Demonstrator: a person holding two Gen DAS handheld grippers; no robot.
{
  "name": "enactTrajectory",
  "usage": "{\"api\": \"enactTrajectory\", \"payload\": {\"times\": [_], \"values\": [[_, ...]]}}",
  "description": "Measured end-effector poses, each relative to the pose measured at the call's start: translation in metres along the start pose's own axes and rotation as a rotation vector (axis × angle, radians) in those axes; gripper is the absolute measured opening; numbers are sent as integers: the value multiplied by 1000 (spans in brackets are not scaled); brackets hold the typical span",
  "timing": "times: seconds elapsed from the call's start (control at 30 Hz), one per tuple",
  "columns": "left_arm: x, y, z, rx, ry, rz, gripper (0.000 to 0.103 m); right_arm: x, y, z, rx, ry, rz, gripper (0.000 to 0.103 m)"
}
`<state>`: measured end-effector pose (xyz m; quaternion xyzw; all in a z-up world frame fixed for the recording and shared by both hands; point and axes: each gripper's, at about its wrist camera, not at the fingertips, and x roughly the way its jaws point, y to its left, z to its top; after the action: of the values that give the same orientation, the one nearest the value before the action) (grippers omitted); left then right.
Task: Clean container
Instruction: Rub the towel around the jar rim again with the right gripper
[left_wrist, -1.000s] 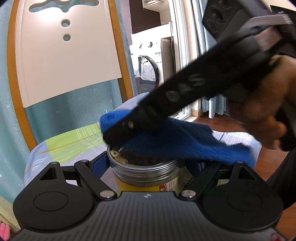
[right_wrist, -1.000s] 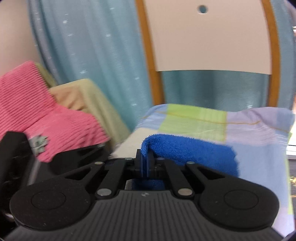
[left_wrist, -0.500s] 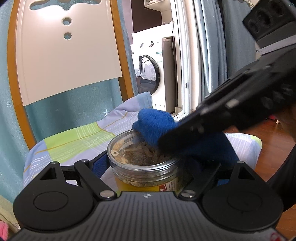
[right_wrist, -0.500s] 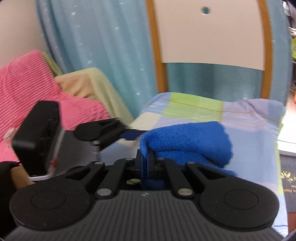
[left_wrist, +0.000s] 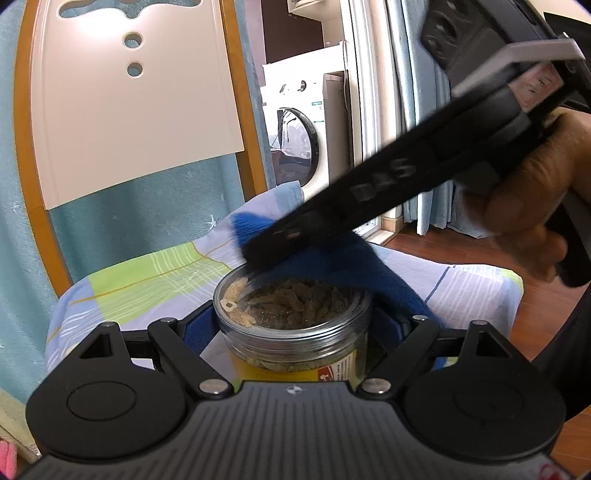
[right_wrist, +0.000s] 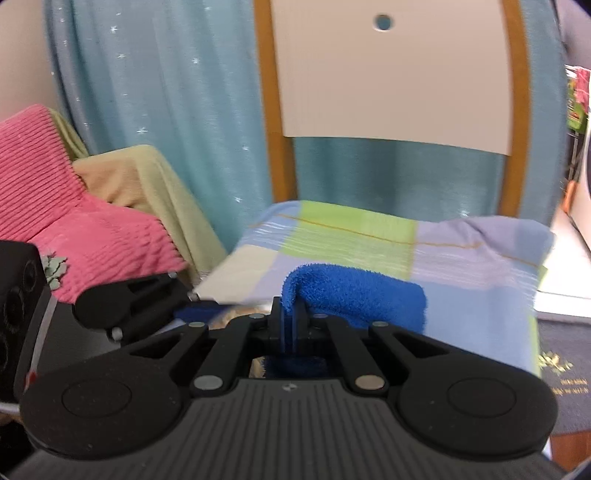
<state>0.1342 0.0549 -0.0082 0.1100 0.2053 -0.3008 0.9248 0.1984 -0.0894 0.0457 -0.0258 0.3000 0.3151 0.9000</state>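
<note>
On the checked cloth-covered seat (left_wrist: 155, 273), the left gripper (left_wrist: 295, 325) clamped the jar (left_wrist: 295, 317); the right gripper (right_wrist: 293, 325), pinching the blue towel (right_wrist: 362, 295), had swept back across its rim, wiping on.

jar (left_wrist: 295, 325): clear glossy plastic | cloth (right_wrist: 354, 295): fuzzy blue terry

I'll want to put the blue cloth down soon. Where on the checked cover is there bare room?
The green-checked stretch between the jar and the chair back lies bare. So does the lilac corner beyond the blue cloth. Around the jar, both grippers crowd.
</note>
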Motion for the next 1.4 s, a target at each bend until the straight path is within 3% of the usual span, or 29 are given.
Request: {"api": "enactTrajectory", "payload": {"times": [0.23, 0.43, 0.6, 0.8, 0.97, 1.2, 1.4], "values": [[-4, -2, 1, -3, 3, 3, 86, -24, 24, -17, -21, 21, 64, 2], [-5, -3, 1, -4, 3, 10, 86, -2, 35, -8, -35, 5, 90, 2], [-5, -2, 0, -1, 0, 8, 86, 10, 16, -1, -10, -28, 33, 2], [-4, -2, 0, 10, 0, 7, 86, -11, 6, -12, 10, -27, -22, 2], [-3, -3, 1, 13, 1, 13, 86, -20, 23, -19, 1, -11, 46, 2], [-4, -3, 2, 7, 2, 18, 86, 6, 35, -6, -33, -12, 110, 2], [-4, -2, 1, 9, -1, 13, 86, 11, 10, -1, 24, -38, 28, 2]]}}
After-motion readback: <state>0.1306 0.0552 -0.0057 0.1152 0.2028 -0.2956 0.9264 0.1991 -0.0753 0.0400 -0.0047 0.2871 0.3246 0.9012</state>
